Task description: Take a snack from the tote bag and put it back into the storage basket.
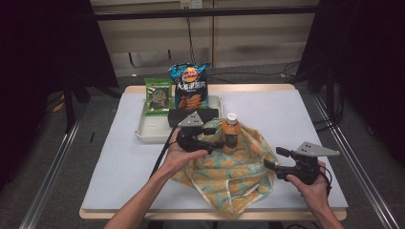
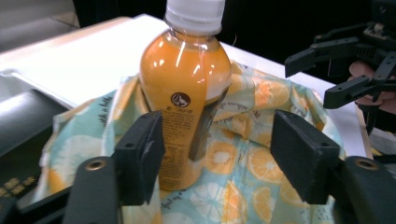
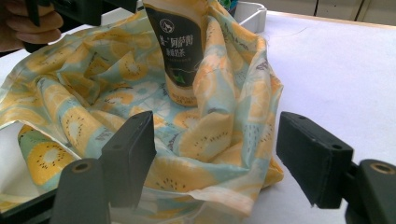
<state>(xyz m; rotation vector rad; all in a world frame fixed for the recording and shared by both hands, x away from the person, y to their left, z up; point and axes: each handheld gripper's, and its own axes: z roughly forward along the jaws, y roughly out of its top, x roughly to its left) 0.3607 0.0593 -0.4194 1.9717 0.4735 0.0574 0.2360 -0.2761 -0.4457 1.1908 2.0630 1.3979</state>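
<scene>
An orange drink bottle (image 1: pixel 231 133) with a white cap stands upright in a cloth bag (image 1: pixel 234 174) printed with orange slices, near the middle of the table. The cloth bunches around the bottle's lower half (image 2: pixel 184 93). My left gripper (image 1: pixel 217 139) is level and right beside the bottle on its left. Its jaws are open, and the bottle stands between them, close to the left jaw (image 2: pixel 219 154). My right gripper (image 1: pixel 274 158) hovers open at the bag's right edge. In the right gripper view its jaws (image 3: pixel 217 149) frame the bag's rim (image 3: pixel 219 135), with the bottle (image 3: pixel 177 51) farther in.
A white tray (image 1: pixel 143 131) sits at the back left of the grey table mat. In it stand a blue chip bag (image 1: pixel 190 88) and a green snack packet (image 1: pixel 158 98). A black box (image 1: pixel 181 115) lies across its near end. The mat's right half is bare.
</scene>
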